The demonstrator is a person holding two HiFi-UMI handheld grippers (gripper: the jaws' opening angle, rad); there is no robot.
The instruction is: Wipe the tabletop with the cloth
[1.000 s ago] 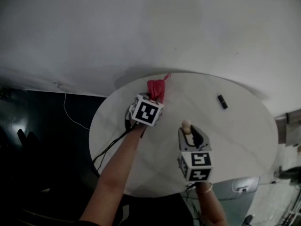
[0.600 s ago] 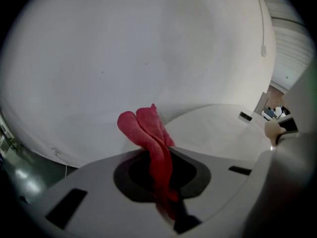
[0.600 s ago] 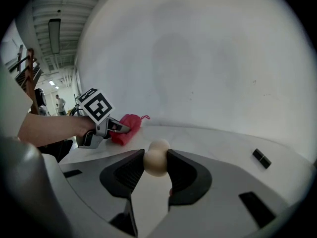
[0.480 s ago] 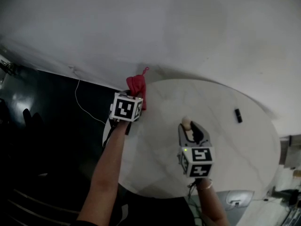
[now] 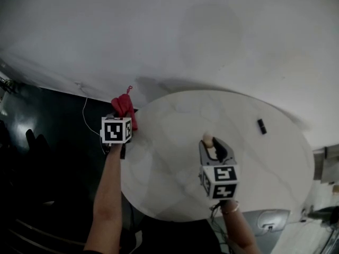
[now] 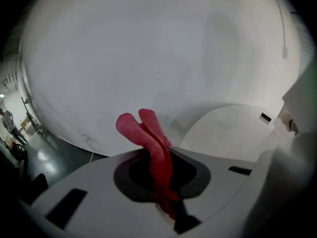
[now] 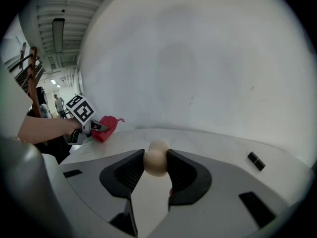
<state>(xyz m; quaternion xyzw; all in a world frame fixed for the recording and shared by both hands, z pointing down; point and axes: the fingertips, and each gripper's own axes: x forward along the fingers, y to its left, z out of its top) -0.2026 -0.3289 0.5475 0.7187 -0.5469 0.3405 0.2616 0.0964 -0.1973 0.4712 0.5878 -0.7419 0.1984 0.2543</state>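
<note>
Red cloth (image 5: pixel 124 109), bunched into a narrow wad, is pinched in the left hand-held gripper (image 5: pixel 126 121). In the left gripper view its jaws are pressed together on the fabric, and two folded ends stick out past the tips. The cloth hangs at the far-left rim of the round white tabletop (image 5: pixel 254 163). In the head view it sits just outside the rim, over the dark floor (image 5: pixel 47 142). Whether it touches the surface cannot be told. The person's bare left forearm (image 5: pixel 108 189) reaches up to it from the near edge.

To the right, over the near middle of the tabletop, the right hand-held gripper (image 5: pixel 213 148) is clamped on a small beige rounded object (image 7: pixel 156 157). Its pads press on either side and the object's top pokes above them. This hand-held gripper is well apart from the cloth.

A small black object (image 5: pixel 261 126) lies alone on the far-right part of the tabletop. A plain white wall (image 5: pixel 185 36) stands behind, and a thin white cable (image 5: pixel 85 107) trails on the floor to the left.
</note>
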